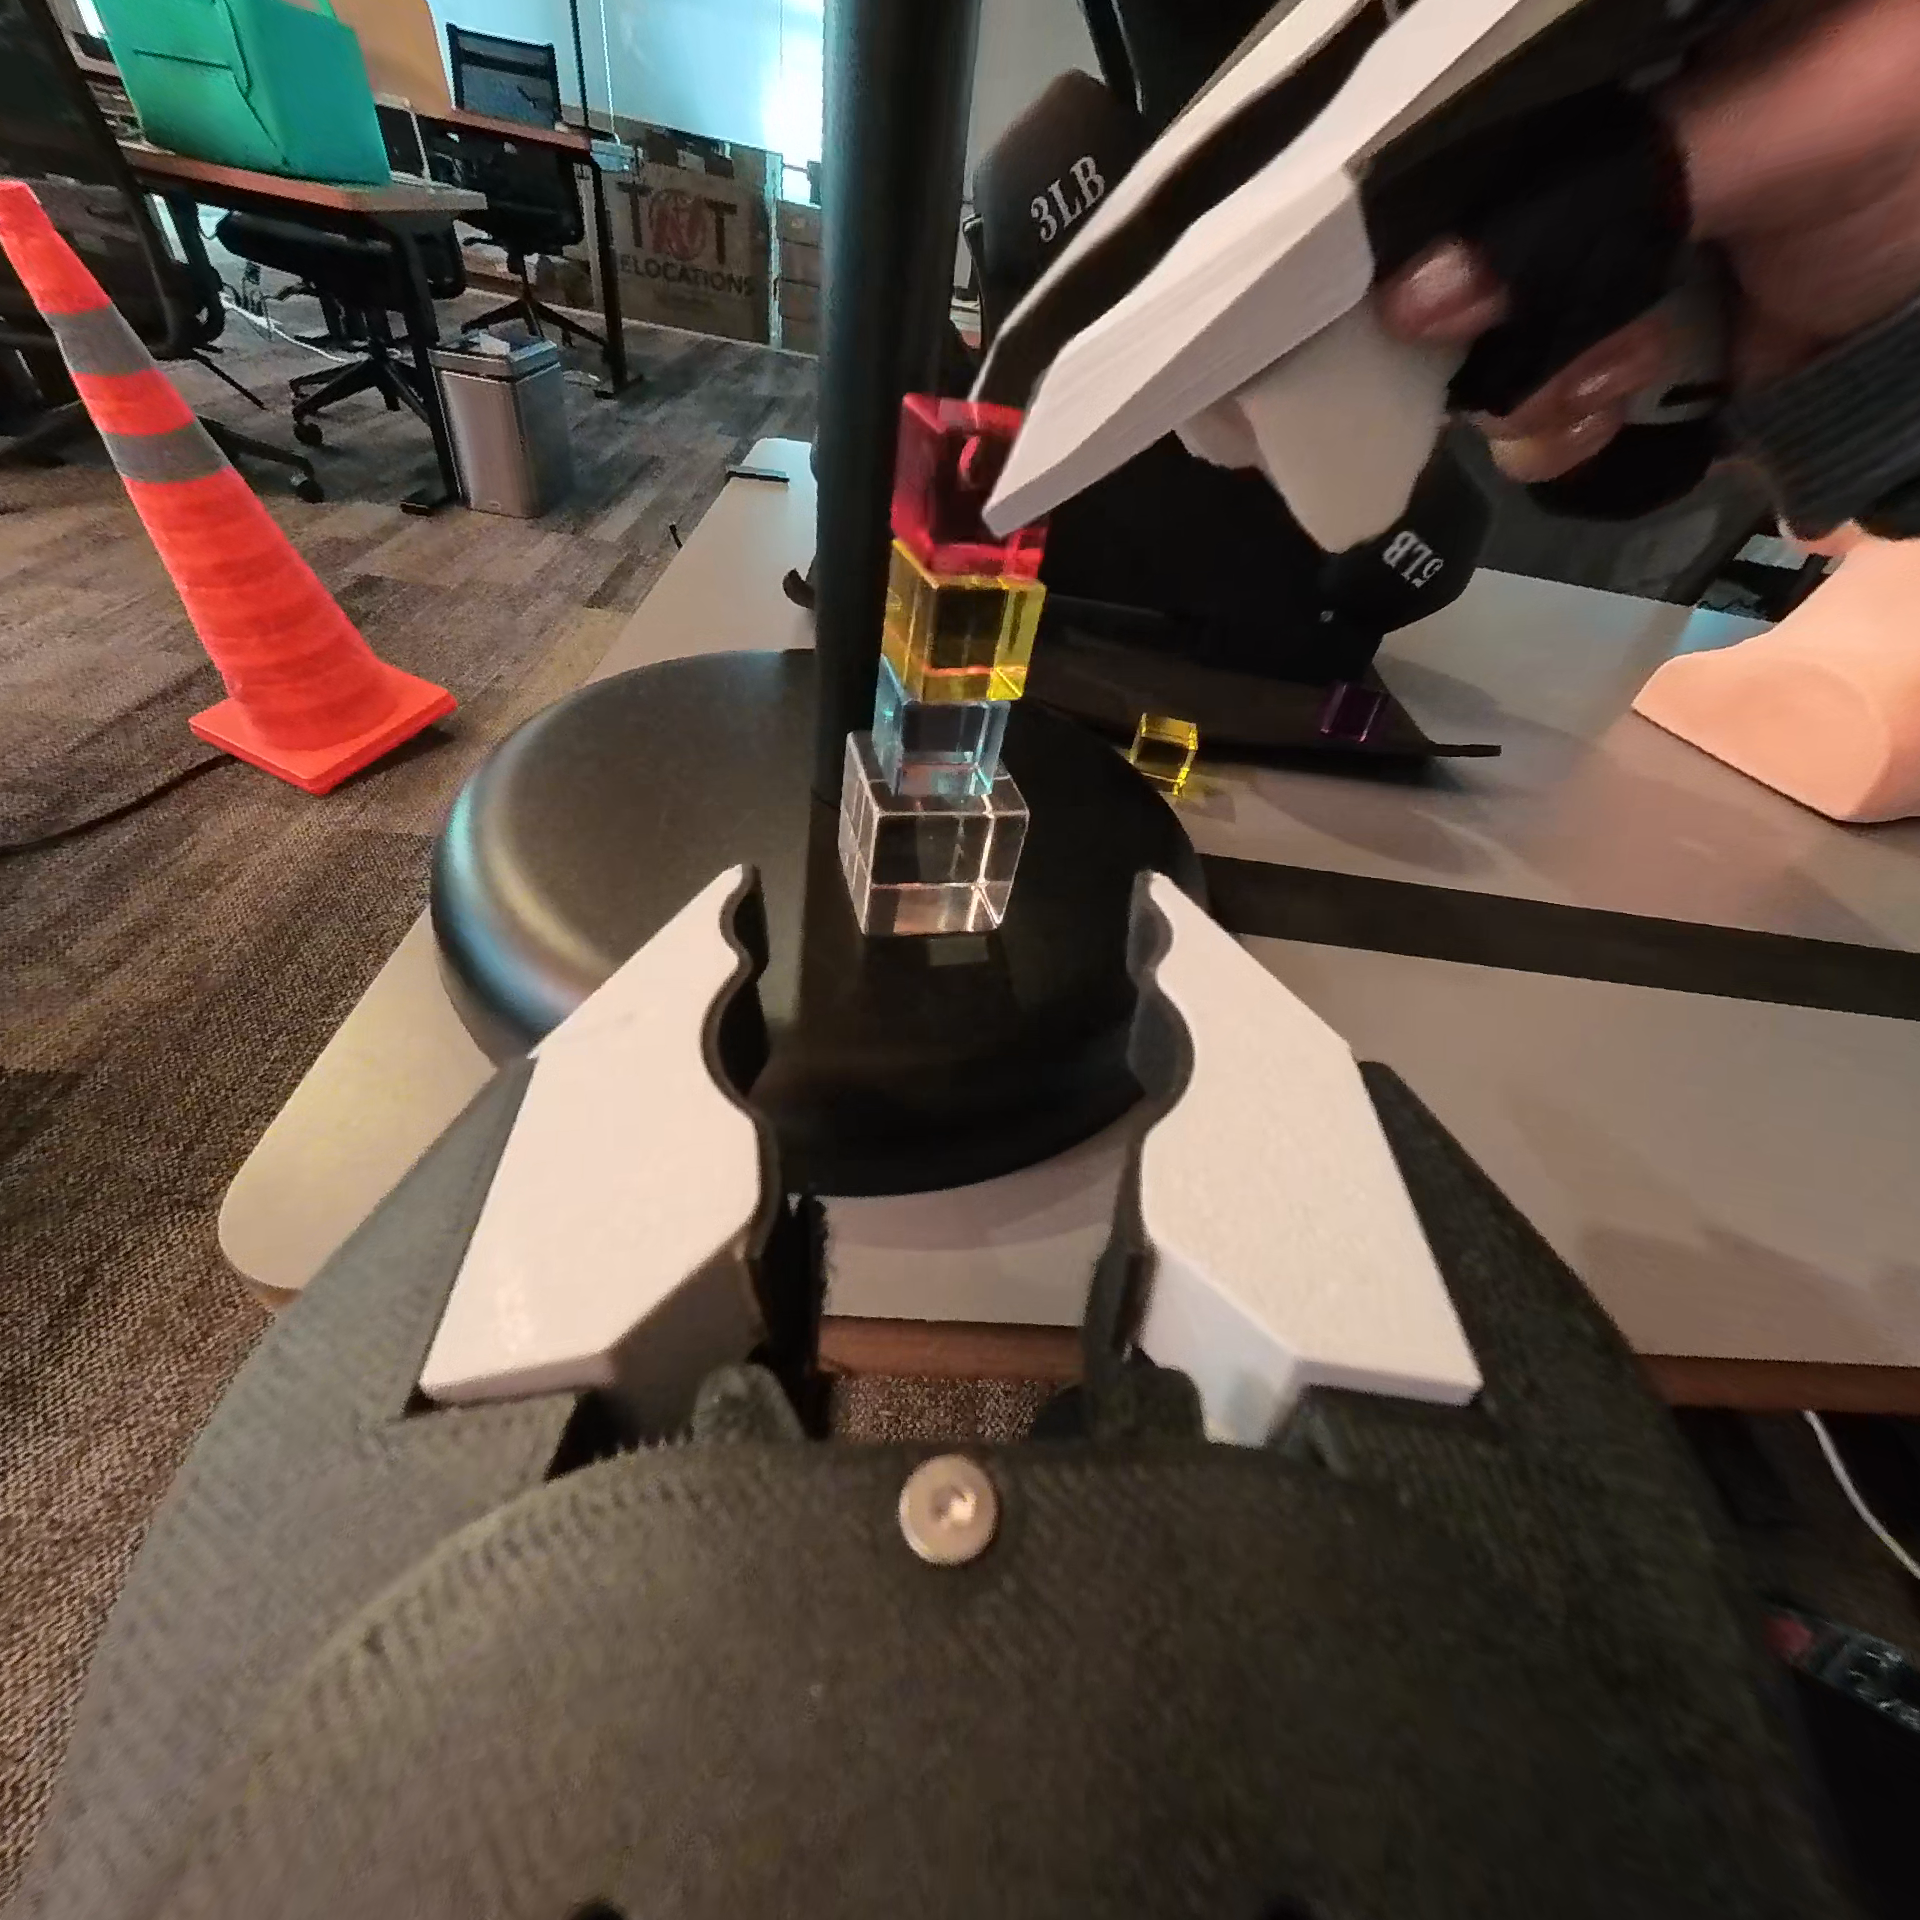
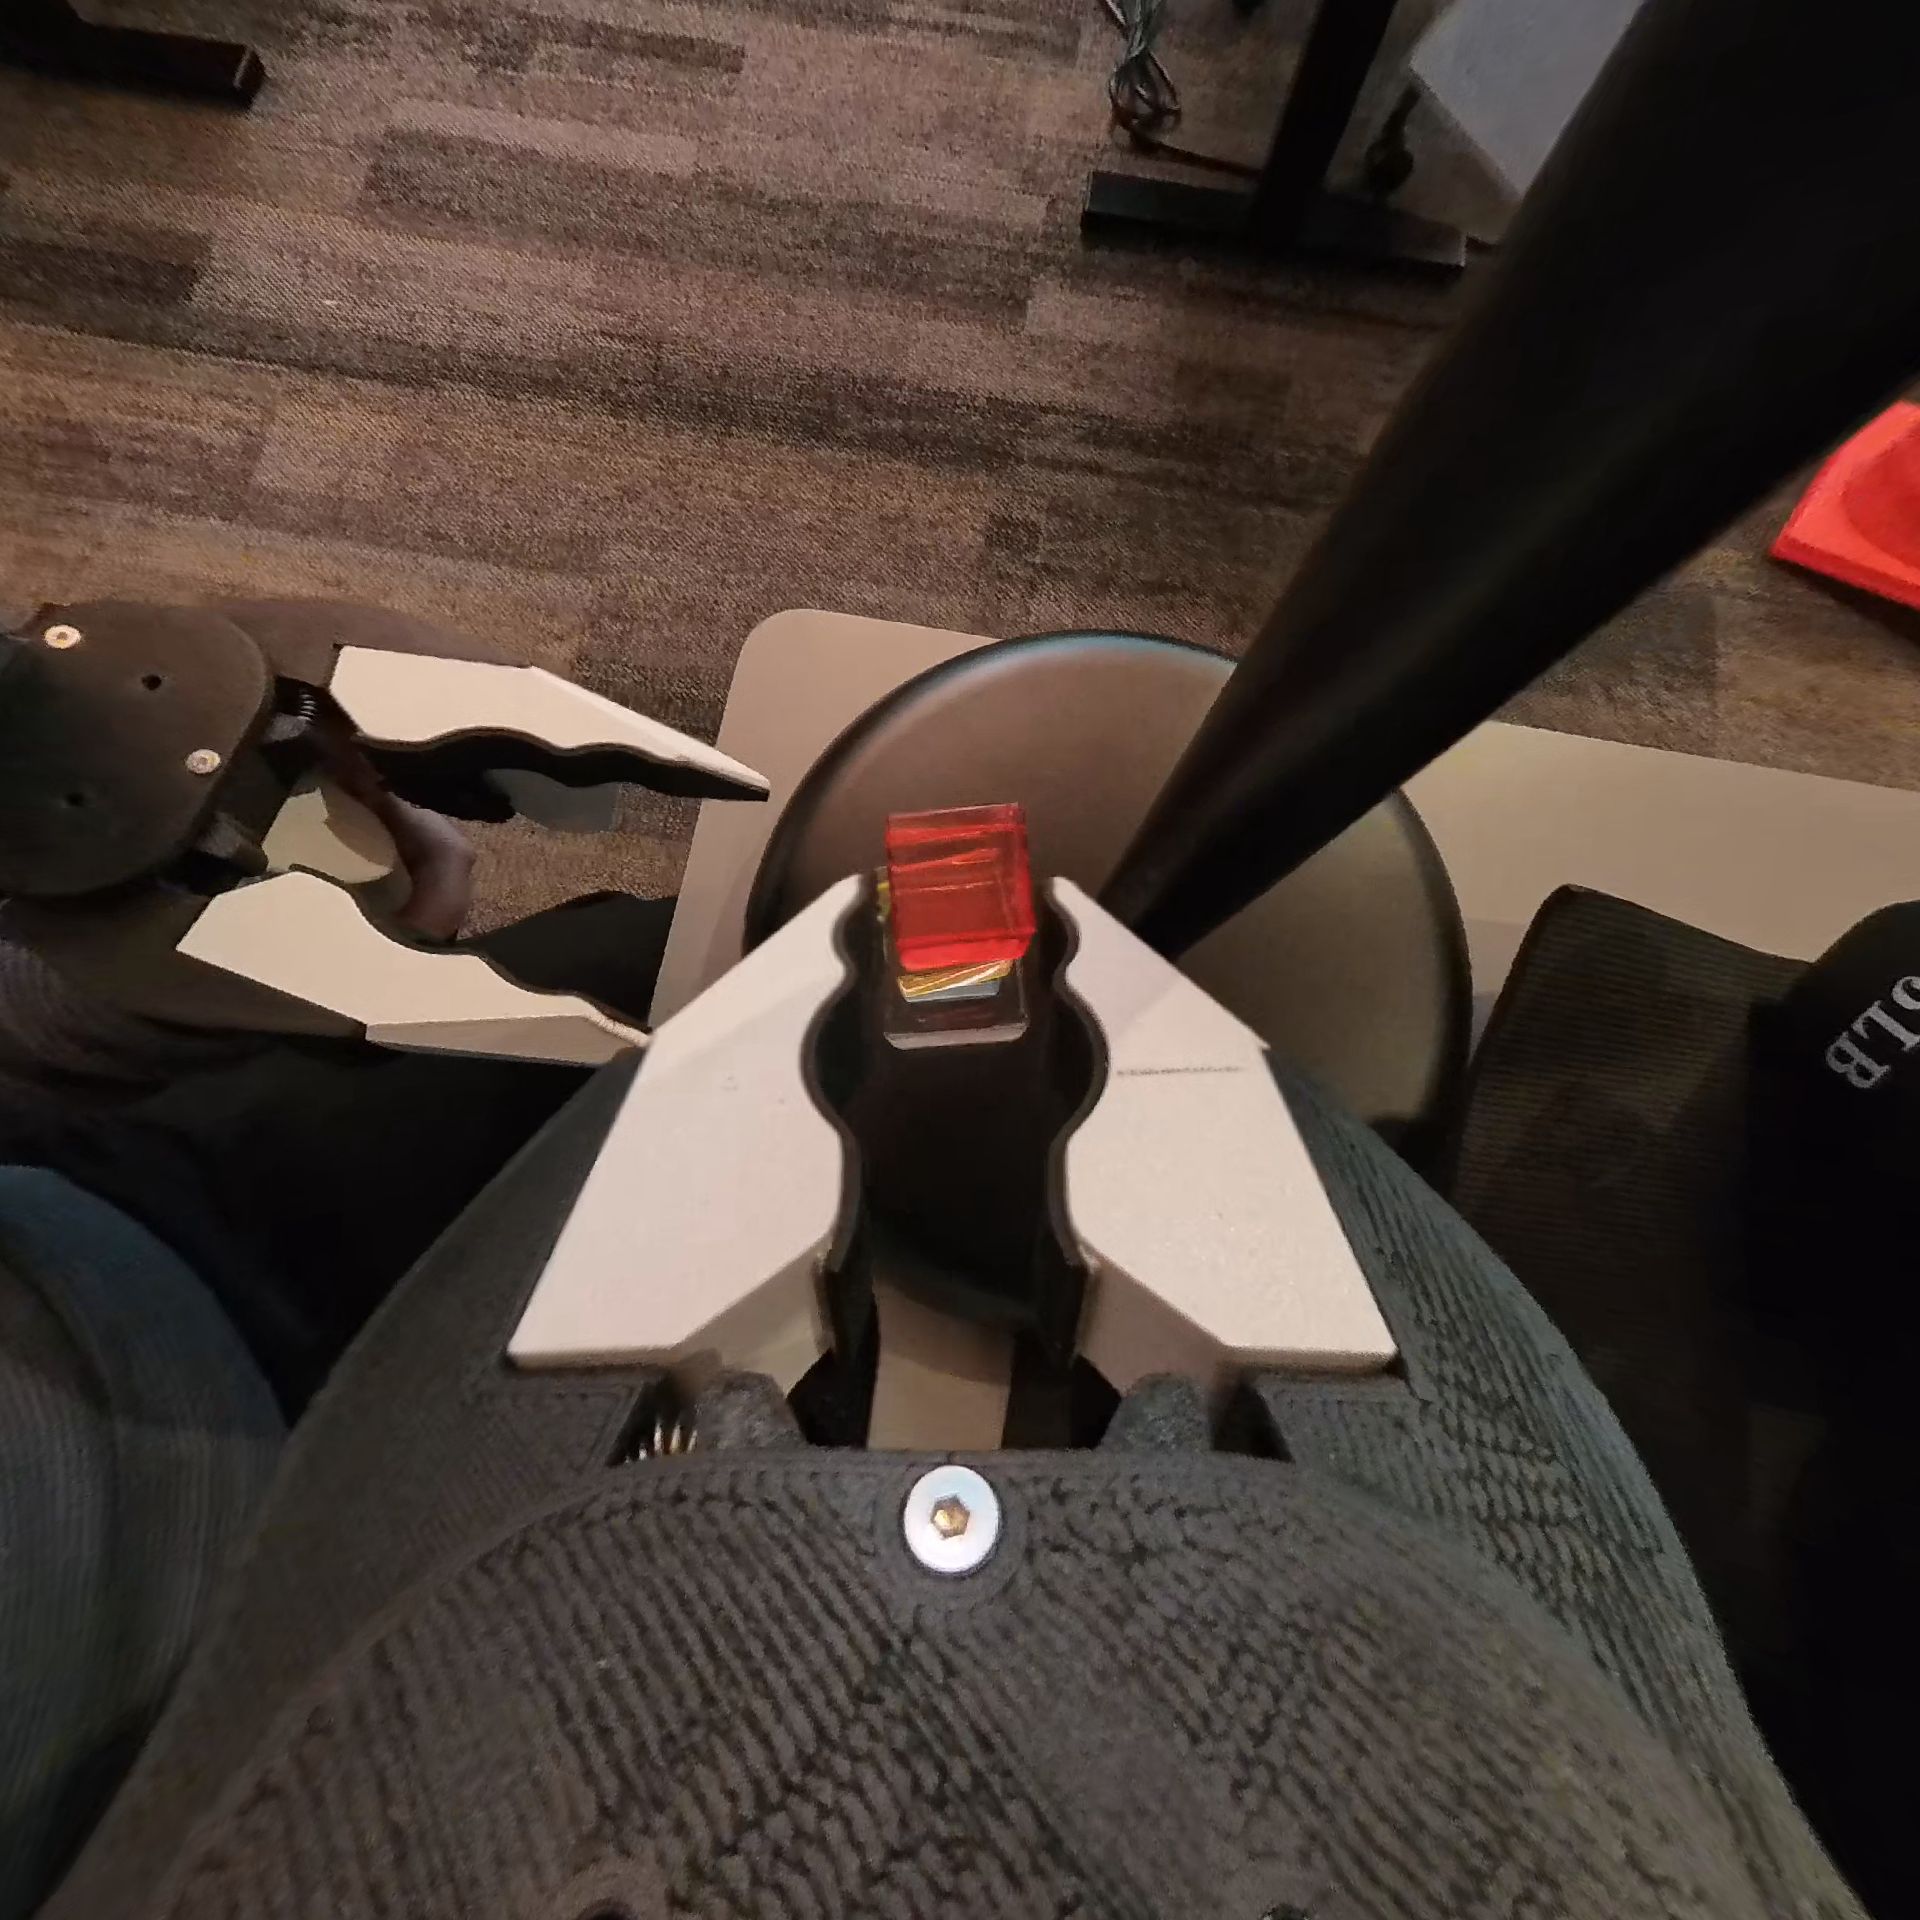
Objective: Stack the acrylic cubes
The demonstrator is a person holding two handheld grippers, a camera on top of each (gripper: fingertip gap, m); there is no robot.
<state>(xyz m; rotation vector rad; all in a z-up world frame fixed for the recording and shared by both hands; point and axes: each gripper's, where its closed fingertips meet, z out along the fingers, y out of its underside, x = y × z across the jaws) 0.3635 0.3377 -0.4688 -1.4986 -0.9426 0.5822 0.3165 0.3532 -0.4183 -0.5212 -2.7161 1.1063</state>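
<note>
The left gripper [image 1: 948, 914] is gaping wide with nothing between its fingers, hovering just short of a clear cube [image 1: 930, 852] on a black round base [image 1: 623, 790]. A blue cube [image 1: 940, 743], yellow cube [image 1: 961, 623] and red cube [image 1: 961, 483] are standing upright above it. The right gripper [image 2: 961, 894] is straddling the red cube from above, narrowly parted, gaps showing at both pads. A pole [image 1: 894, 312] is rising behind the stack.
</note>
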